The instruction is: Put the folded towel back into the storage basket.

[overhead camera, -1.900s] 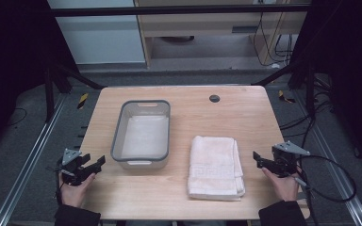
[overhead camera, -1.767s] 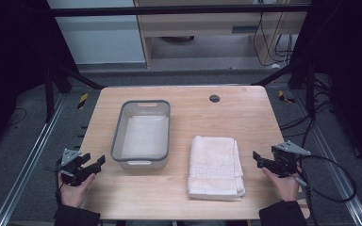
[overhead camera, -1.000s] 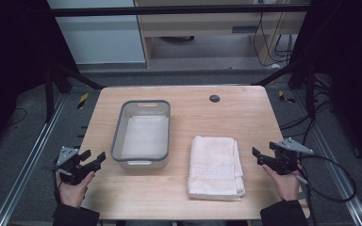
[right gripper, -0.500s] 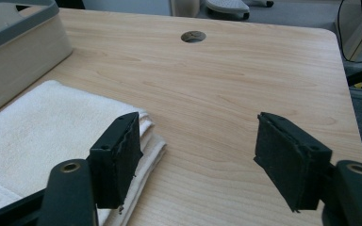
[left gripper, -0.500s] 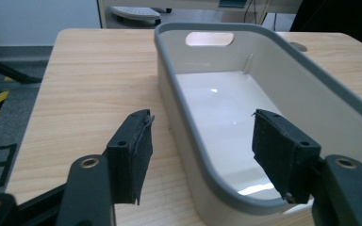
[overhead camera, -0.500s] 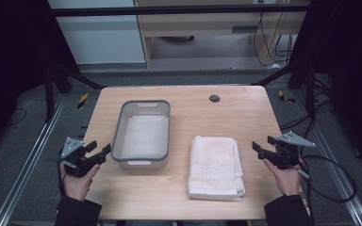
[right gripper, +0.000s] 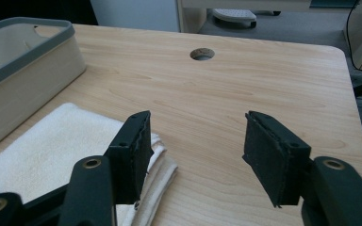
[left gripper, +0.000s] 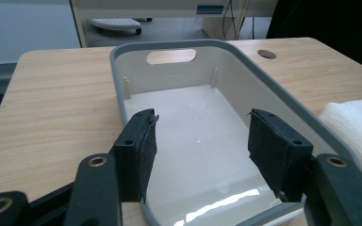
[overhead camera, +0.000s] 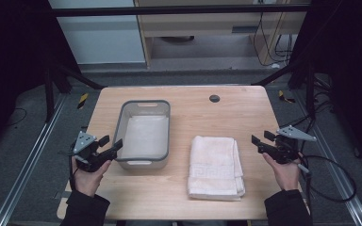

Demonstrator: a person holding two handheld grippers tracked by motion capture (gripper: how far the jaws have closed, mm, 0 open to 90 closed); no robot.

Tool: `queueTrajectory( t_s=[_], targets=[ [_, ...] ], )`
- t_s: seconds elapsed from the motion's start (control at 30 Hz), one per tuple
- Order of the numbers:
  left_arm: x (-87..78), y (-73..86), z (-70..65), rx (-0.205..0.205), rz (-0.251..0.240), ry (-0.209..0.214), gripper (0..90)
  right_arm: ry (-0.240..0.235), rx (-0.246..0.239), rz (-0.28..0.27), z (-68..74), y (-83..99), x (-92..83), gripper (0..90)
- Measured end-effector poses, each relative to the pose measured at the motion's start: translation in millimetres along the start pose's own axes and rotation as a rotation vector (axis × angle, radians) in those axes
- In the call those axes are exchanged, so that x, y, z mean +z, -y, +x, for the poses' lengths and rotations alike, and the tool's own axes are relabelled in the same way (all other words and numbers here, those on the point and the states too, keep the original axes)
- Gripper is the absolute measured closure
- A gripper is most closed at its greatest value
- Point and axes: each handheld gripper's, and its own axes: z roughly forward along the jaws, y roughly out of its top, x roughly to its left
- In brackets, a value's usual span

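A grey-rimmed white bin (overhead camera: 143, 102) stands empty on the wooden table (overhead camera: 217, 117), left of centre. A folded white towel (overhead camera: 215, 165) lies to its right. My left gripper (overhead camera: 111, 142) hovers by the bin's near left corner. In the left gripper view, my left gripper (left gripper: 202, 117) points into the bin (left gripper: 273, 89), the towel (left gripper: 358, 122) at the right edge. My right gripper (overhead camera: 261, 138) hovers right of the towel. In the right gripper view, my right gripper (right gripper: 196, 117) looks over the towel's (right gripper: 52, 146) corner toward the bin (right gripper: 28, 70). Both grippers' jaws have just been closing with nothing between them; both stand open.
A round cable hole (overhead camera: 214, 98) sits near the table's far edge. A black cable (overhead camera: 330, 181) trails from the right gripper off the table's right side. Dark frame bars and floor rails flank the table. A cabinet stands behind it.
Both hands have lifted. The left gripper has moved right and forward to the bin's near left corner. The jaws of both grippers stand narrower than before.
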Motion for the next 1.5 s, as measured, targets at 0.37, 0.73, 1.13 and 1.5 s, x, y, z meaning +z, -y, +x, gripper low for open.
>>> queueTrajectory(
  t_s=[0.37, 0.73, 1.13, 1.5],
  targets=[
    [9.1, -4.2, -21.4, 0.027, 0.006, 0.042, 43.5, -0.020, -0.003, -0.001, 3.1, -9.8, 1.7, 43.5],
    [20.8, -6.7, -45.5, 0.056, 0.013, 0.088, 43.5, -0.047, -0.014, 0.000, 11.3, -18.9, 11.8, 42.8],
    [31.3, -8.5, -72.0, 0.078, 0.017, 0.145, 43.0, -0.072, -0.019, -0.004, 16.9, -21.3, 20.9, 37.1],
    [40.6, -3.0, -96.5, 0.113, 0.034, 0.195, 42.0, -0.080, -0.034, 0.020, 19.4, -19.9, 27.8, 34.3]
  ],
)
